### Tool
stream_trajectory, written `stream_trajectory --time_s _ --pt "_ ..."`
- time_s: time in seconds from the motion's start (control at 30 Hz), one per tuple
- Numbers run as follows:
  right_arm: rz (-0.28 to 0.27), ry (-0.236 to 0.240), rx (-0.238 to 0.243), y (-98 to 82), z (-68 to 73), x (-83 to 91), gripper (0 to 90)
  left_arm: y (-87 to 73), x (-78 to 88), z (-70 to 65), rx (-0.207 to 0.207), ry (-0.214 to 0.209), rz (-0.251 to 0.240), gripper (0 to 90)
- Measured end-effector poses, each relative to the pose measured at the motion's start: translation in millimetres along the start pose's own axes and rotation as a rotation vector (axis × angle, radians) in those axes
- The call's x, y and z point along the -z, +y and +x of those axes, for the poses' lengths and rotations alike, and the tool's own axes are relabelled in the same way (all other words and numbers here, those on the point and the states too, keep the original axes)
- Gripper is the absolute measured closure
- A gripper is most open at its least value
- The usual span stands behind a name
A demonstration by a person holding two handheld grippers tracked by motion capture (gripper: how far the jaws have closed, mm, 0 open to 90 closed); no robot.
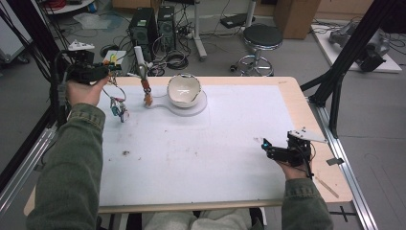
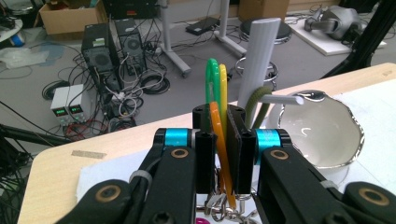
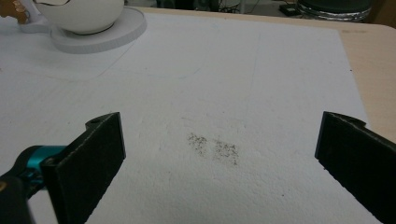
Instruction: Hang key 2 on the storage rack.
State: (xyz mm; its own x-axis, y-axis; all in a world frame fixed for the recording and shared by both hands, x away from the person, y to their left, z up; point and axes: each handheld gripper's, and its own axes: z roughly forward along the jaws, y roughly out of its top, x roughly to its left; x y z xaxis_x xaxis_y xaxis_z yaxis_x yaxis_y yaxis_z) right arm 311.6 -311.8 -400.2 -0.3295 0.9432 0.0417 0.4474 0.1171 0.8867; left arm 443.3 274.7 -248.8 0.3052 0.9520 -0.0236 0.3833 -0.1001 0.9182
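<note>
Our left gripper [image 2: 223,154] is clamped tight on a bunch of coloured plastic loops [image 2: 216,93], green, yellow and orange, with key rings [image 1: 118,106] dangling below it, held up off the table near the far left corner. Just past it are a white post [image 2: 259,60] with hooks and the white bowl [image 2: 322,128]. The right gripper [image 3: 219,149] sits low over the mat [image 3: 233,70], jaws wide apart, holding nothing. The worry: thin slick loops could slip, or the rings could snag a hook.

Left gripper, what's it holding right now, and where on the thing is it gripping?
The left gripper is shut on a bunch of coloured plastic loops, pinched mid-length, metal rings dangling below. The right gripper holds nothing.
</note>
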Motion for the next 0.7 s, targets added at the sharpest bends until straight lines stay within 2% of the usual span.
stream_trajectory --time_s 0.13,0.27,0.7 --pt "0.002 0.0 -0.001 -0.4 -0.4 0.1 0.6 4.9 -3.5 3.2 -0.006 0.0 0.0 83.0" --pt "0.001 -0.001 -0.003 -0.8 -1.2 0.7 0.6 7.7 -6.8 9.4 0.031 -0.003 -0.021 83.0" --pt "0.005 -0.011 -0.006 -2.6 -2.2 2.8 0.6 18.0 -15.9 21.7 0.047 -0.017 -0.036 83.0"
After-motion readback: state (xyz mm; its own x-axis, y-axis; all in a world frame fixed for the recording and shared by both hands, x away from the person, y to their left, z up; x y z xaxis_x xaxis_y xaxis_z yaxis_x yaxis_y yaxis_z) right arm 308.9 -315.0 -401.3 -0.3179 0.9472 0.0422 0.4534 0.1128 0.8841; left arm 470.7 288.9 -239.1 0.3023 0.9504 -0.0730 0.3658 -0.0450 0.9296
